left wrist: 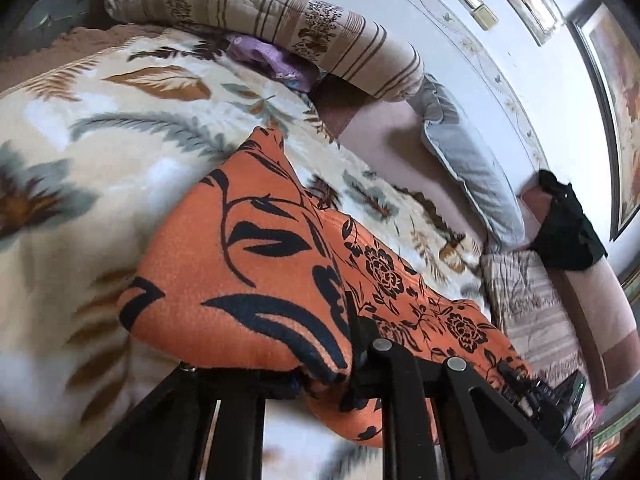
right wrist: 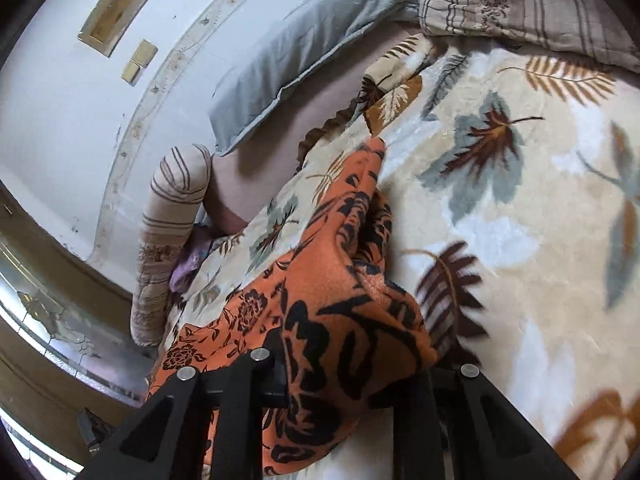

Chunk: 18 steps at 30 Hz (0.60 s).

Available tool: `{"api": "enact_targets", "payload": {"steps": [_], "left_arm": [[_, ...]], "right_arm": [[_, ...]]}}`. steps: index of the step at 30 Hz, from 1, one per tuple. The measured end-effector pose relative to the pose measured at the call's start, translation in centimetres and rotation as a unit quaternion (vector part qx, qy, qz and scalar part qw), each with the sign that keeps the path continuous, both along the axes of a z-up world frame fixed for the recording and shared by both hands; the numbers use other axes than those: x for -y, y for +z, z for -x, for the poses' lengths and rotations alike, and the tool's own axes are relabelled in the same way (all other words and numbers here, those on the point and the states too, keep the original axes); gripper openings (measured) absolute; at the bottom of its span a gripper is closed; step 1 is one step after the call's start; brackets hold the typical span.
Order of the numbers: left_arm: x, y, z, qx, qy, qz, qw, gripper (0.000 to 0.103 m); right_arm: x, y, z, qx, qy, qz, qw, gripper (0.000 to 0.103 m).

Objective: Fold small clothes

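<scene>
I had the orange floral garment [left wrist: 256, 264] pinched in both the left hand-held gripper [left wrist: 320, 376] and the right hand-held gripper [right wrist: 352, 384], stretched between them above the bed [right wrist: 520, 184], its long axis running gripper to gripper, neither nearer.

The garment [left wrist: 256, 264] is orange fleecy cloth printed in black: big leaves and stems on one part, small roses on another. It is bunched and folded over itself, lying on the bed, one end tapering to a point far from the cameras. In the right wrist view the same garment [right wrist: 340, 300] lies as a long, rumpled ridge with a deep crease along it.
</scene>
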<state>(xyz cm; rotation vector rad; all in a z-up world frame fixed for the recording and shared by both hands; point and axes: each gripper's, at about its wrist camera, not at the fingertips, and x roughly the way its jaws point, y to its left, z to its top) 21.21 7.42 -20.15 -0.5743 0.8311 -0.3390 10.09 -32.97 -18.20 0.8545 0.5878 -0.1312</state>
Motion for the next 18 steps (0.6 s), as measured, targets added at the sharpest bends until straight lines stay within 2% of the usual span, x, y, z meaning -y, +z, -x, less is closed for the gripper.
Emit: {"api": "enact_targets", "payload": {"steps": [3,5,7,8,9,10,13,15,18], "left_arm": [[0.0,-0.9,3.1,-0.024,-0.005,-0.038,0.999,0.018],[0.2,-2.3,4.4,-0.057,-0.018,-0.069,0.9958,0.021],[-0.4,-3.2,5.6,-0.09,-0.018,-0.084,0.9922,0.023],[-0.9,-3.0,6.2,-0.087,-0.016,-0.081,0.9927,0.025],[-1.6,-2.3,6.9,-0.082,-0.012,-0.082,0.9932,0.025],[-2.2,-1.5,7.8,-0.074,-0.006,-0.09,0.9932,0.025],[-3.1,1.0,10.1,-0.034,0.02,-0.147,0.9883,0.025],[-3.0,2.7,11.0,-0.002,0.025,-0.176,0.9841,0.025],[-1.7,4.6,10.9,0.032,0.01,-0.187,0.9819,0.025]], "right_arm": [[0.3,-1.0,1.6,-0.028,-0.002,-0.015,0.999,0.024],[1.6,-3.6,1.8,-0.076,0.003,-0.071,0.995,0.029],[3.1,-6.1,1.8,-0.118,-0.014,-0.136,0.983,0.035],[3.9,-6.7,2.4,-0.11,-0.025,-0.17,0.979,0.037],[4.4,-6.7,2.8,-0.102,-0.034,-0.18,0.978,0.04],[4.8,-6.5,3.4,-0.09,-0.044,-0.183,0.978,0.051],[5.8,-5.3,5.0,-0.053,-0.073,-0.175,0.98,0.069],[6.5,-5.0,6.3,-0.04,-0.082,-0.188,0.978,0.069],[6.9,-5.4,7.7,-0.03,-0.088,-0.211,0.973,0.069]]}}
